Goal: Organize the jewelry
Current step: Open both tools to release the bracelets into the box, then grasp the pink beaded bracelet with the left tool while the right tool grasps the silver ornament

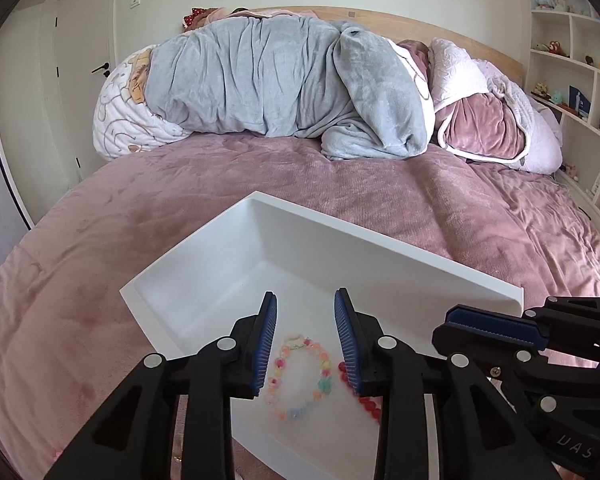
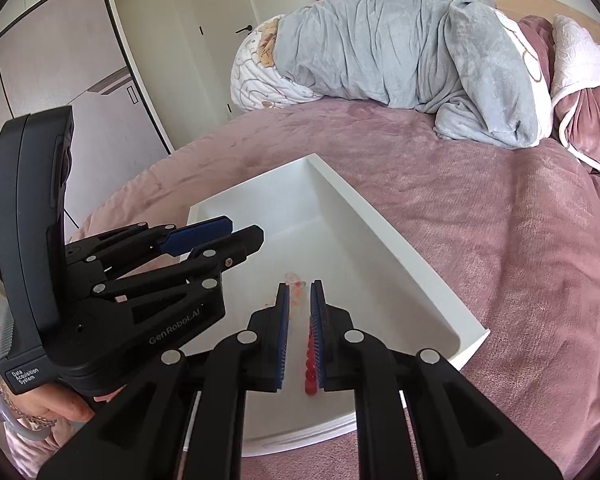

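Both tools hang over a white tray (image 1: 380, 248) that lies on the pink bed cover (image 1: 100, 280). The left tool (image 1: 306, 340) has its two blue-padded fingers spread, with a clear gap between them, and nothing is held in that gap. Seen from its own camera, a pastel bead bracelet (image 1: 300, 376) lies flat on the tray floor right below and between those fingers, forming a closed loop of pink, yellow, green and blue beads. Just beside it, to the right, a red bead bracelet (image 1: 364, 398) lies on the tray floor too; part of it is hidden behind the left tool's right finger.

In the right wrist view the right tool (image 2: 299, 316) has its fingers drawn near each other, leaving only a narrow slit. A line of red beads (image 2: 310, 364) shows in that slit against the right pad, but whether the pads actually pinch them or merely hover above cannot be told. Beyond the fingertips a blurred bit of the pastel bracelet (image 2: 294, 282) is visible on the tray (image 2: 400, 264). The left tool (image 2: 216, 236) appears here from the side, held by a hand (image 2: 64, 404) with bangles on the wrist.

Apart from the two bracelets at its near end, the tray's far end shows only its white floor. A grey blanket (image 1: 260, 80) is bundled at the head of the bed, and shelves (image 1: 572, 80) with small toys stand at the right.
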Motion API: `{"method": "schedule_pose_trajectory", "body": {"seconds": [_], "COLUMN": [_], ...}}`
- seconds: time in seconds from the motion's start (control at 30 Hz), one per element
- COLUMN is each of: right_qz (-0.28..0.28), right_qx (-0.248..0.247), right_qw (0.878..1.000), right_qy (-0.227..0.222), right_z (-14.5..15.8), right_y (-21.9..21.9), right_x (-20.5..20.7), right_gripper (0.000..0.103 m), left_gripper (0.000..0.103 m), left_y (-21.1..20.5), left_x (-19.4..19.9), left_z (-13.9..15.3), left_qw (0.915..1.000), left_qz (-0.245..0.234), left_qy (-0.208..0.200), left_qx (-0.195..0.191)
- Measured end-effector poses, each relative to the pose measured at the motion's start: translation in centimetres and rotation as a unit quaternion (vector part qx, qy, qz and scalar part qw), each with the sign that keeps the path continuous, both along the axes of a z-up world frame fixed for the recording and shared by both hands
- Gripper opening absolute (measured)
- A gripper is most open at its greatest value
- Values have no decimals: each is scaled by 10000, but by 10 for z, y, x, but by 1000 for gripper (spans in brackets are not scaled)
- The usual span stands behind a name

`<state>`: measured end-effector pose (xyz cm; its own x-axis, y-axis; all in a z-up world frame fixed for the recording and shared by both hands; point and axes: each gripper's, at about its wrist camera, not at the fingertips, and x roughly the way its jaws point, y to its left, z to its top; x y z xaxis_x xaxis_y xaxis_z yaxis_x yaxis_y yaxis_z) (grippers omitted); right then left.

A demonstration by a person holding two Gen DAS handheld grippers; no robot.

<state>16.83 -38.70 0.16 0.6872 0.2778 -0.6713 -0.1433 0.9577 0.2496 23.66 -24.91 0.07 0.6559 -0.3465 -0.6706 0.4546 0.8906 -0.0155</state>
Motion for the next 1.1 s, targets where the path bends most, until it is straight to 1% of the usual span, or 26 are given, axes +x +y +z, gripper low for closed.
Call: {"method": "schedule_pose_trajectory", "body": {"seconds": [0.03,0.1,0.13,0.17,0.2,0.23,0.3,0.33,0.37,0.4,0.43,0.47,0.53,0.57,0.63,0.7,0.83,0.9,0.97,1.1], "right_qz": [-19,-76,-109,-134,-144,-143,-47,44,102,148,224,345,538,632,814,1027,1190,1220,1203,1243], "right_qx": [-17,-27,-27,-27,-33,-44,-17,2,-4,-18,-3,36,76,81,43,88,189,272,235,195], "right_qw": [10000,10000,9999,9998,9995,9992,9981,9972,9960,9946,9930,9915,9894,9883,9862,9845,9829,9818,9807,9789], "right_qy": [-11,-57,-104,-170,-261,-376,-611,-750,-891,-1027,-1158,-1251,-1346,-1385,-1438,-1420,-1394,-1432,-1520,-1610], "right_z": [1,4,6,10,14,19,31,38,45,52,59,65,76,80,86,88,96,104,109,112], "right_y": [0,-1,-2,-2,-1,1,6,10,16,21,26,33,47,54,71,86,112,123,132,154], "right_x": [0,-2,-3,-5,-8,-11,-18,-22,-28,-33,-38,-45,-56,-61,-70,-77,-82,-83,-85,-88], "right_gripper": [12,17,28,42,47,52,53,56,65,70,78,81,81,84,89,89,89,92,98,98], "left_gripper": [38,57,61,68,73,75,79,80,85,88,88,88,90,93,93,93,93,93,93,94], "left_y": [3,12,19,27,36,46,68,80,91,102,114,124,146,156,176,193,216,228,240,266], "left_x": [0,-2,-4,-6,-8,-10,-17,-22,-27,-33,-40,-48,-64,-72,-88,-102,-127,-140,-150,-159], "left_z": [0,4,8,13,19,25,41,50,58,68,78,86,103,111,122,128,130,129,125,118], "left_qw": [10000,9997,9993,9988,9982,9975,9956,9947,9936,9925,9914,9900,9855,9831,9792,9763,9724,9707,9687,9637], "left_qz": [51,202,297,372,435,522,693,762,818,855,890,950,1164,1283,1517,1675,1851,1892,1940,2034], "left_qy": [-2,-70,-134,-187,-239,-307,-489,-598,-711,-825,-930,-1026,-1233,-1304,-1337,-1336,-1392,-1448,-1506,-1682], "left_qx": [-21,-113,-184,-261,-331,-378,-393,-358,-314,-279,-243,-181,-71,-88,-192,-299,-296,-329,-353,-416]}}
